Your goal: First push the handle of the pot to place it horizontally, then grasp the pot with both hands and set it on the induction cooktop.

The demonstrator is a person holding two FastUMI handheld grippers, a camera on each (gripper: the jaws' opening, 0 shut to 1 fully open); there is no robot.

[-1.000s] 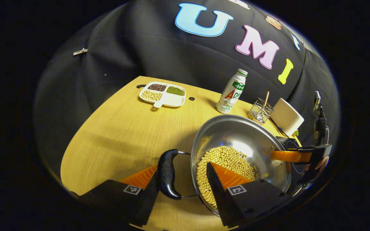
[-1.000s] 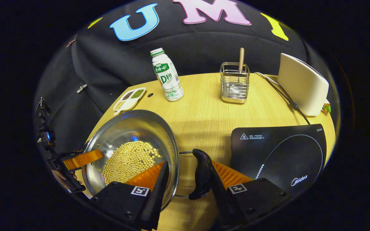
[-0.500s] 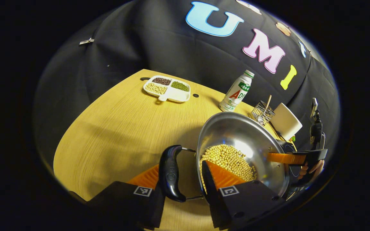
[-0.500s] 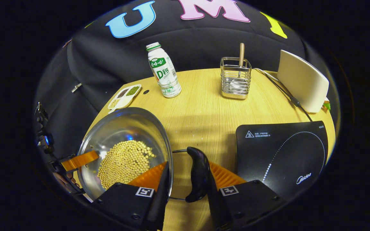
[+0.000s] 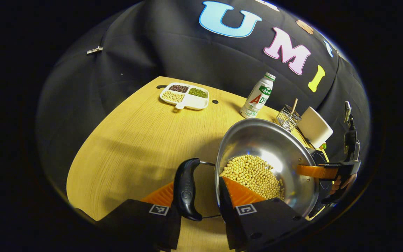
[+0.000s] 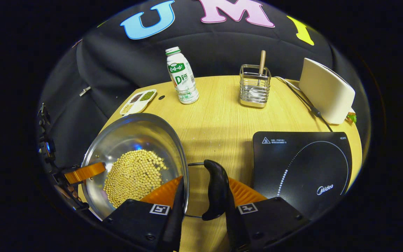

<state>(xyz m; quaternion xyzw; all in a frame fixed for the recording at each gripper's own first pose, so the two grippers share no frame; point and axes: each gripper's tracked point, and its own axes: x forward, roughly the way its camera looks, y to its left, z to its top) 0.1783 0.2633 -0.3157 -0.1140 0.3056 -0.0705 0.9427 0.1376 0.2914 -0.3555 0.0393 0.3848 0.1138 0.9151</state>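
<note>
Steel pot (image 6: 135,164), loaded with pale beans (image 6: 133,175), is held up between both claws, off the wooden surface (image 6: 222,115). The left claw (image 5: 199,194) is clamped across the near rim and black side handle (image 5: 184,189); the right claw (image 6: 201,196) is clenched on the opposite handle (image 6: 215,189) and rim. Compared with a second ago, the pot is seen a little higher and nearer the induction cooktop (image 6: 303,168), which lies just beside it, bare. Farther back are set a divided dish (image 5: 184,97), a milk bottle (image 6: 182,78), a wire holder (image 6: 254,87) and a cream appliance (image 6: 325,91), with its cable along the cooktop's far edge.
</note>
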